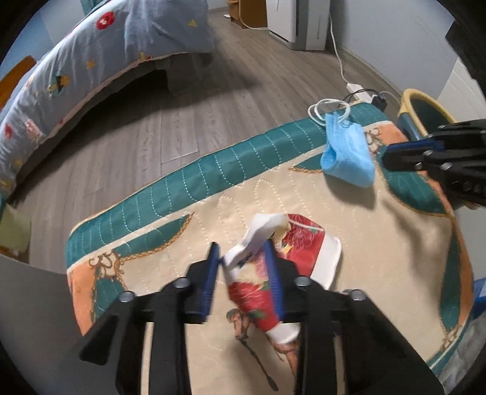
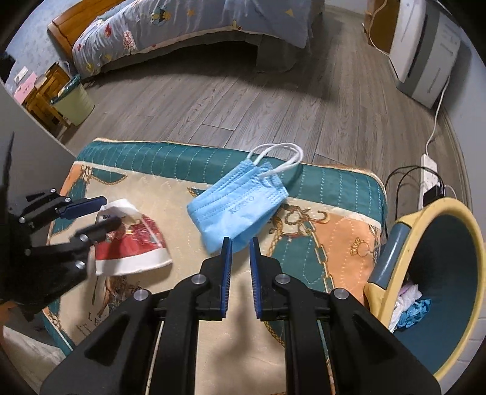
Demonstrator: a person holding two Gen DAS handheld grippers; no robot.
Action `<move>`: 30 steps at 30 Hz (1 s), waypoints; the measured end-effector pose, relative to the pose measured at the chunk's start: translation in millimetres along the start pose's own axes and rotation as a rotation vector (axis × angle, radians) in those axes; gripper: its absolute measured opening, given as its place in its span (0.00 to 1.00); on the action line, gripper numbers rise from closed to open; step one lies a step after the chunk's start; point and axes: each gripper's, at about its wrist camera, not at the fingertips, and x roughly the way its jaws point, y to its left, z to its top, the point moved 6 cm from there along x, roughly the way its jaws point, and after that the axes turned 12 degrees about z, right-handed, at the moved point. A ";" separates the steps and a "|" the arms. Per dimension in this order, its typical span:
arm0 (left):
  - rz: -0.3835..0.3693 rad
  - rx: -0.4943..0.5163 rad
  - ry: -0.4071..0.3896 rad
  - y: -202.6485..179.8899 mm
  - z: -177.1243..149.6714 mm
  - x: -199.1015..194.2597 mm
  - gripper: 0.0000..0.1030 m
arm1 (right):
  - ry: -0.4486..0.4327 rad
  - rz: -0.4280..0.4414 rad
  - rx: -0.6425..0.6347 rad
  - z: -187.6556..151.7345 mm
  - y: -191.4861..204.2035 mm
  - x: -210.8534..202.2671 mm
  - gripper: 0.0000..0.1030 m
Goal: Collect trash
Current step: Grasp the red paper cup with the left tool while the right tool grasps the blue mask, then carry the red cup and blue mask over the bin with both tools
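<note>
A quilted mat (image 1: 379, 258) with a teal border lay spread on the wood floor (image 1: 188, 115), beneath both claws. Well beyond them, across the floor, stood a bed with a blue patterned quilt (image 2: 170, 27), and a white appliance (image 2: 425, 57) stood against the far wall.

Just right of the right gripper (image 2: 240, 246), at the mat's edge, sat a bin (image 2: 407, 255) with a yellow rim and dark teal inside; white and blue scraps (image 2: 410, 303) lay in its bottom. A smaller pale green bin (image 2: 74, 103) stood far off to the upper left in the right wrist view.

The left gripper (image 1: 243, 252) pointed steeply down at the mat, its blue pads pressed against a crushed paper cup (image 1: 267, 273), red printed with a white rim, which lay on its side on the mat. The cup's crumpled white end stuck up between the pads.

The right gripper hung over the mat with its jaws drawn narrow and nothing between them. A blue face mask (image 2: 237, 206) lay on the mat just ahead of its fingertips, apparently not touching them, with its white ear loops (image 2: 279, 158) reaching toward the teal border. In the left wrist view the mask (image 1: 346, 152) lay just left of the right claw's tip (image 1: 404, 155).
</note>
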 end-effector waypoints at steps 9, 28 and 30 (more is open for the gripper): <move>0.018 -0.033 0.014 15.4 -3.7 0.8 0.19 | -0.007 -0.105 -0.133 5.2 21.5 15.7 0.52; -0.026 -0.084 -0.056 20.1 3.7 -21.3 0.11 | -0.035 -0.066 -0.059 7.5 13.8 2.5 0.17; -0.023 -0.077 -0.070 16.2 5.1 -27.3 0.10 | -0.056 -0.043 -0.019 7.0 8.8 -8.5 0.17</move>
